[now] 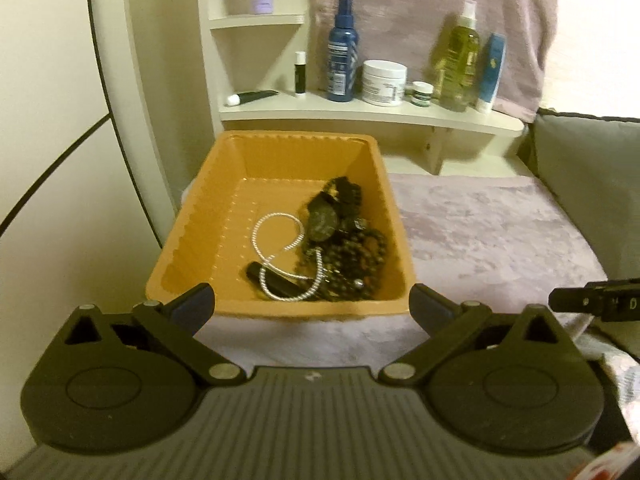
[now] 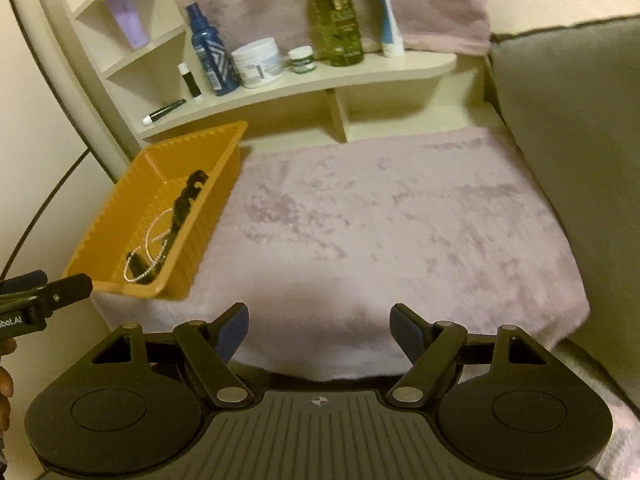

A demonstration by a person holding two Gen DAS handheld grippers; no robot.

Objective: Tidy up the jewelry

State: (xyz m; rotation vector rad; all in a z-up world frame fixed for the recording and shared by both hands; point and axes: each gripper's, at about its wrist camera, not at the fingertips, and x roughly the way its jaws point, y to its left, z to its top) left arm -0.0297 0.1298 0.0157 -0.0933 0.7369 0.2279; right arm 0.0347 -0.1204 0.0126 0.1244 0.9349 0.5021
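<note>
Just short of the near rim of the orange ribbed plastic basket (image 1: 280, 148), the left tongs (image 1: 311, 307) hang with their blue-padded jaws spread as wide as they go and nothing between them. To the right of the basket, over the bare pale lilac plush cloth (image 2: 400, 220) that covers the worktop, the right tongs (image 2: 318, 334) stand well open too, also empty. Inside the basket, against its near and right-hand walls, the jewelry lies in one heap: a white beaded cord (image 1: 280, 248) looped over a dark oblong piece (image 1: 272, 282), with a tangle of dark bead strands (image 1: 352, 252) and a dark round pendant (image 1: 322, 220) beside it. No jewelry shows on the cloth, so the gathering step looks done or nearly so, with both tongs clear of the basket; if sorting is meant, the next move would call for a pinch on one strand alone, and the white cord crossing the dark piece could drag its neighbours along. Beyond the basket's far rim, a cream shelf (image 1: 360, 114) carries a blue spray bottle (image 1: 342, 52), a white jar (image 1: 383, 82) and a yellow-green bottle (image 1: 458, 56).
</note>
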